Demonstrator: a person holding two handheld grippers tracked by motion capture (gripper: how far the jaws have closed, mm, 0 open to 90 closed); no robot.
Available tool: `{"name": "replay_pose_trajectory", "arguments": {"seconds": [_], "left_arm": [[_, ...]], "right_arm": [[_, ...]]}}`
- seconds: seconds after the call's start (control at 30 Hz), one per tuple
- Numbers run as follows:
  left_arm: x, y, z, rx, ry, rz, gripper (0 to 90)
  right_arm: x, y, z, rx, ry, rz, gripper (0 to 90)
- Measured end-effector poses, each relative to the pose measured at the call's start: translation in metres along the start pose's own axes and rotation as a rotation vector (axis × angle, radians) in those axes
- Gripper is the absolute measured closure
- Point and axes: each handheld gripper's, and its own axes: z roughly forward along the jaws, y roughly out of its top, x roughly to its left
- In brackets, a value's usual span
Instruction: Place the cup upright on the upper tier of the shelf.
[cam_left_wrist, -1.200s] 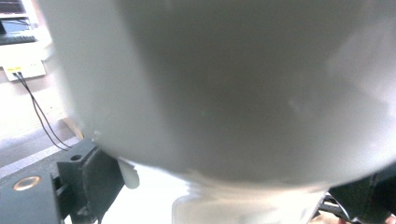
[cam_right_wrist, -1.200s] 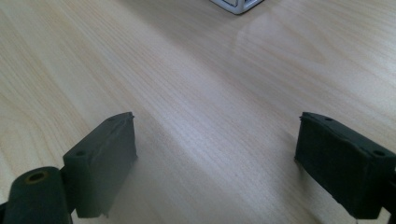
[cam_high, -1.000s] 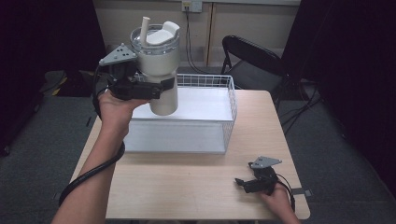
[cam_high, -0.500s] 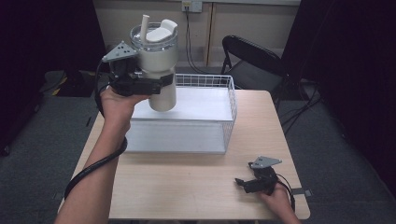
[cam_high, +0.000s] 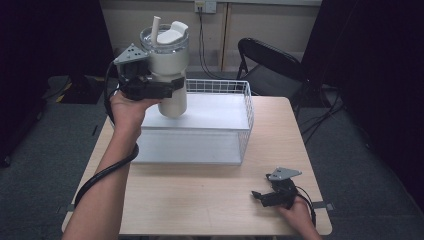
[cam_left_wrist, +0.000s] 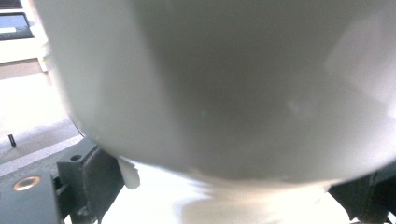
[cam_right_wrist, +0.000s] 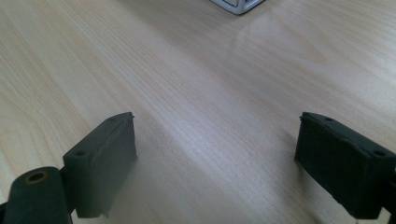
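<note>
White tumbler (cam_high: 167, 70) pinched upright in left claw (cam_high: 165, 89), lifted above wire basket (cam_high: 245, 107), over its left rear corner, base clear of rim. Basket sits at tabletop (cam_high: 200, 200) rear, left of centre. Right claw (cam_high: 261, 197) spread wide, empty, resting near front right edge; bare wood between it and basket.

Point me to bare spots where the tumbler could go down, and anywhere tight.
Free: the white floor of the wire basket, under the tumbler held in the left gripper; the bare table strip between the basket's front and the near edge. Tighter: the near right corner, where the right gripper rests, jaws open.
</note>
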Motion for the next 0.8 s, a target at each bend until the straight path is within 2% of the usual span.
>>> {"name": "replay_pose_trajectory", "arguments": {"seconds": [0.57,0.8], "left_arm": [[0.0066,0.0012,0.0065,-0.006,0.039,-0.001,9.6],[0.0098,-0.0005,0.0103,0.005,0.061,0.006,9.7]], "right_arm": [[0.0,0.0,0.0,0.0,0.0,0.0,11.6],[0.0,0.0,0.0,0.0,0.0,0.0,11.7]]}}
